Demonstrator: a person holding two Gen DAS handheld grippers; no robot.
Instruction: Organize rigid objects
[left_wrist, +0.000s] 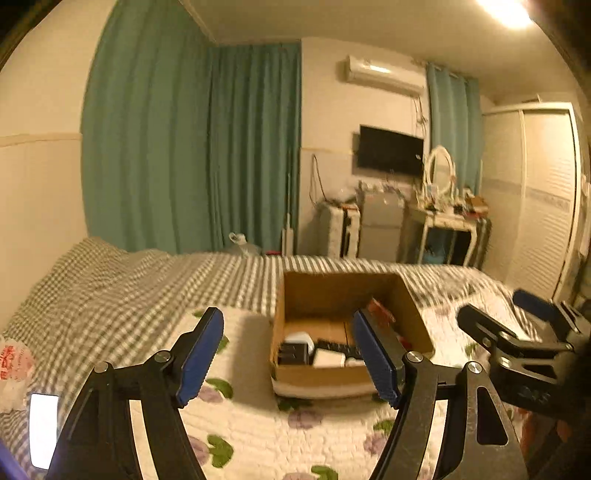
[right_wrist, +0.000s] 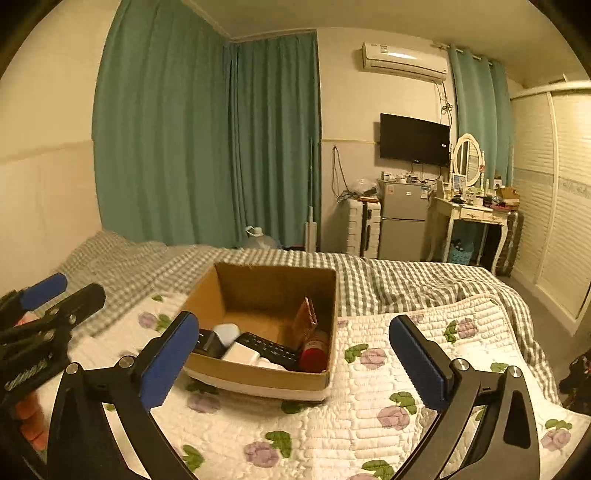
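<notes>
An open cardboard box (right_wrist: 274, 284) stands on the flowered quilt; it also shows in the left wrist view (left_wrist: 332, 291). Inside lie a black remote (right_wrist: 271, 347), a white block (right_wrist: 242, 353), a white rounded item (right_wrist: 227, 332), a dark case (right_wrist: 211, 343), a red can (right_wrist: 314, 350) and an orange card (right_wrist: 306, 318). My left gripper (left_wrist: 290, 356) is open and empty, above the quilt in front of the box. My right gripper (right_wrist: 295, 363) is open and empty, just before the box. Each gripper shows at the edge of the other's view.
The bed has a flowered quilt (right_wrist: 369, 406) over a grey checked sheet (right_wrist: 406, 284). A lit phone (left_wrist: 43, 430) and a red-printed plastic bag (left_wrist: 13, 363) lie at the left. Behind the bed are green curtains, a fridge (right_wrist: 402, 221) and a dressing table (right_wrist: 472, 214).
</notes>
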